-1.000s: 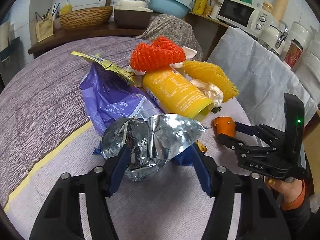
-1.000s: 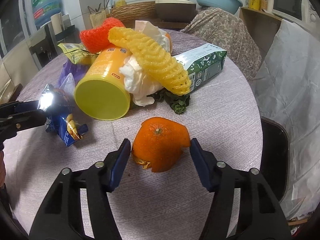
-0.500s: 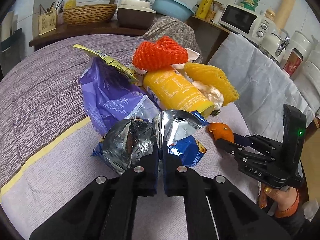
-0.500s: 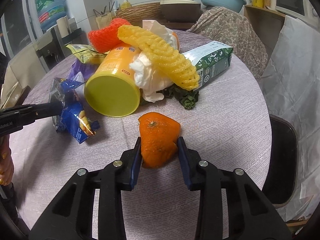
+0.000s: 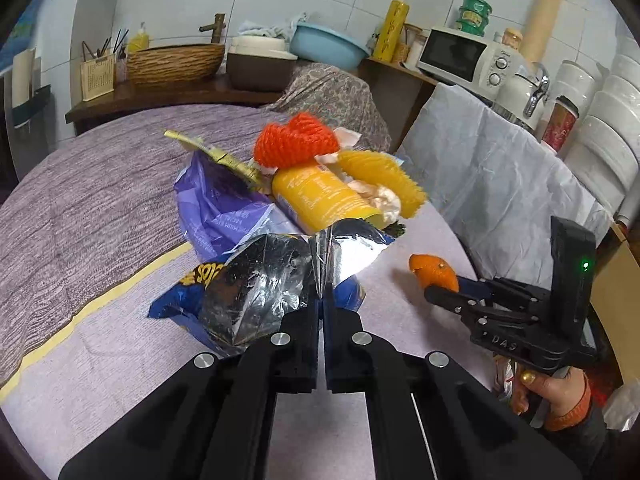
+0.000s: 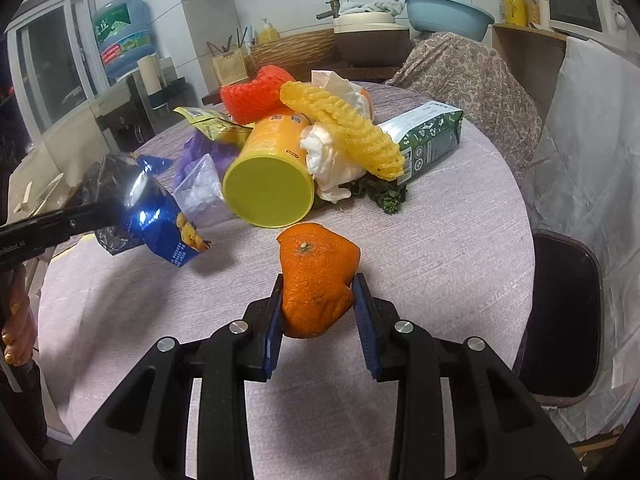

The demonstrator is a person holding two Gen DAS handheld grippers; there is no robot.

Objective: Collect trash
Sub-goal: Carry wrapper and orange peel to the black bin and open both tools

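My left gripper (image 5: 322,300) is shut on the silver lining of a blue foil snack bag (image 5: 256,292), which hangs just above the table; the bag (image 6: 148,208) also shows at the left of the right wrist view. An orange peel (image 6: 316,280) is pinched between the blue pads of my right gripper (image 6: 318,300), raised off the cloth. The same peel (image 5: 434,272) and right gripper (image 5: 436,288) appear at the right of the left wrist view. A trash pile lies behind: yellow cup (image 6: 268,180), purple bag (image 5: 224,200), red foam net (image 5: 296,144), yellow foam net (image 6: 344,128), green carton (image 6: 428,136).
The round table (image 6: 440,248) carries a purple cloth. A dark chair (image 6: 560,320) stands at its right edge beside a white plastic cover (image 5: 500,168). A counter with a basket (image 5: 172,64), basin and microwave (image 5: 468,56) runs behind. A person's hand (image 5: 556,392) holds the right gripper.
Both grippers closed, the left on the snack bag and the right on the orange peel. Both then lifted their pieces off the table and drew back from the pile.
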